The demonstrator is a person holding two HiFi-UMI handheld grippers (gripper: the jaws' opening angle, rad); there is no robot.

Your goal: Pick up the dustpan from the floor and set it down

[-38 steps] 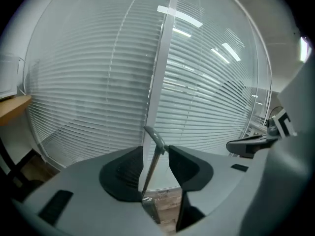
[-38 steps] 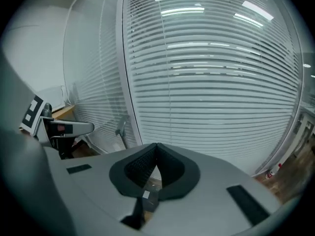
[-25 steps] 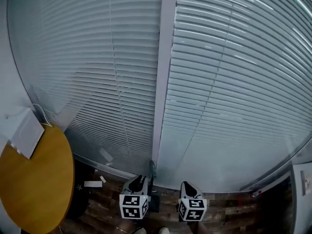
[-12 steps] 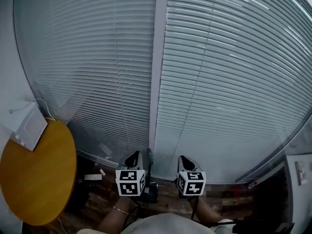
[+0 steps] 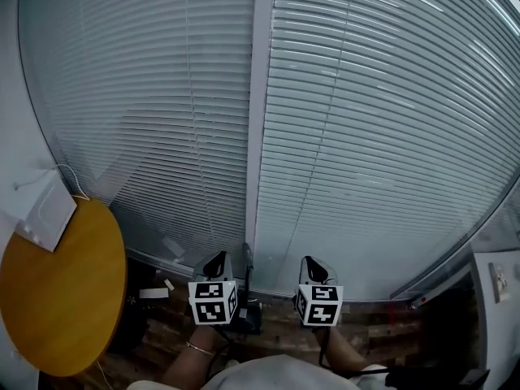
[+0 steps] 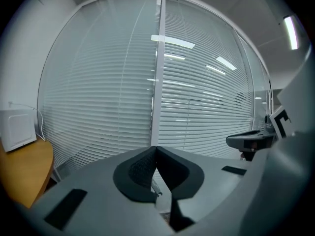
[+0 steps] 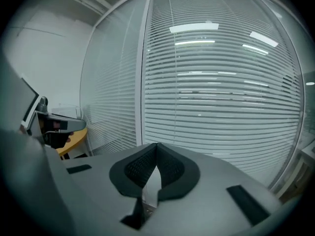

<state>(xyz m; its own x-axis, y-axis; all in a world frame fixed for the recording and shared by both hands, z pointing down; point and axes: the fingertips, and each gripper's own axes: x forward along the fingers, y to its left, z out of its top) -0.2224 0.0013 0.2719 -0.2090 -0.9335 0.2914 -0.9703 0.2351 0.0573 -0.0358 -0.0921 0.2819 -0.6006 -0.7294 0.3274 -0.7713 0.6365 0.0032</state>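
Observation:
A dark dustpan (image 5: 250, 318) stands on the wooden floor at the foot of the window post, its thin handle (image 5: 247, 258) upright. It sits between my two grippers in the head view. My left gripper (image 5: 218, 260) is just left of the handle, and its pads meet at the tip with nothing between them (image 6: 156, 149). My right gripper (image 5: 313, 263) hangs to the right of the dustpan, and its pads also touch with nothing held (image 7: 156, 145). Both point at the blinds. Each gripper shows in the other's view, off to the side.
Closed white blinds (image 5: 366, 136) fill the window, split by a white post (image 5: 262, 120). A round yellow table (image 5: 65, 299) with a white box (image 5: 45, 216) is at the left. White scraps (image 5: 154, 293) lie on the floor. A white cabinet (image 5: 502, 291) stands at the right.
Both grippers have risen a little in the head view. The view has tilted, so the person's arms and lap now show at the bottom edge.

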